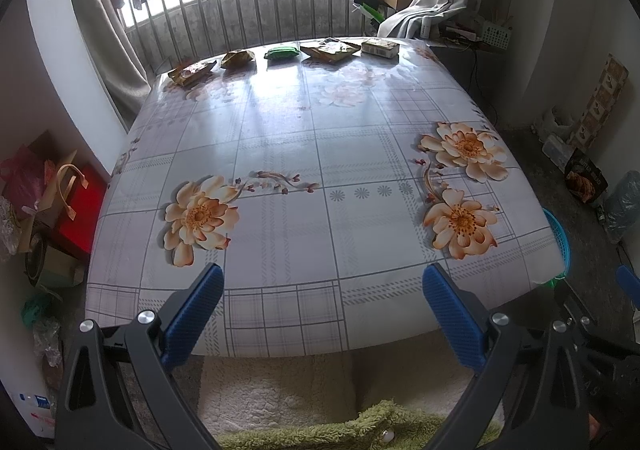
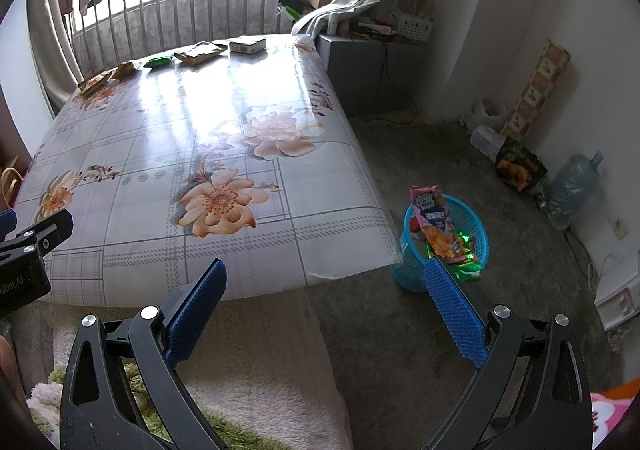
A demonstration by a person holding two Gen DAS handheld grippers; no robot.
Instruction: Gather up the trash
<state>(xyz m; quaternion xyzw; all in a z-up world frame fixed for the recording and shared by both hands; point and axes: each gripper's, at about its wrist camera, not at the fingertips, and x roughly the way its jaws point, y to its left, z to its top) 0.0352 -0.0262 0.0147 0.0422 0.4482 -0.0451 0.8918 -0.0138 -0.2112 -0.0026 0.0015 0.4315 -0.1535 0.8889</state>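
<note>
while both grippers hover at the table's (image 1: 320, 154) near edge, the left gripper (image 1: 322, 290) and right gripper (image 2: 326, 286) each gape wide with nothing between their blue fingers. five pieces of trash line the far edge at 12 o'clock: two wrappers (image 1: 192, 73), a green packet (image 1: 282, 52), a brown packet (image 1: 330, 50) and a box (image 1: 380, 47). off the table's corner at 3 o'clock, a blue basket (image 2: 476, 226) on the floor holds a pink snack bag (image 2: 434, 218).

In the left wrist view the table (image 1: 320, 178) hid all but a sliver of the blue basket (image 1: 560, 238). The wrappers (image 1: 330, 49) along the far edge were too small to read.
</note>
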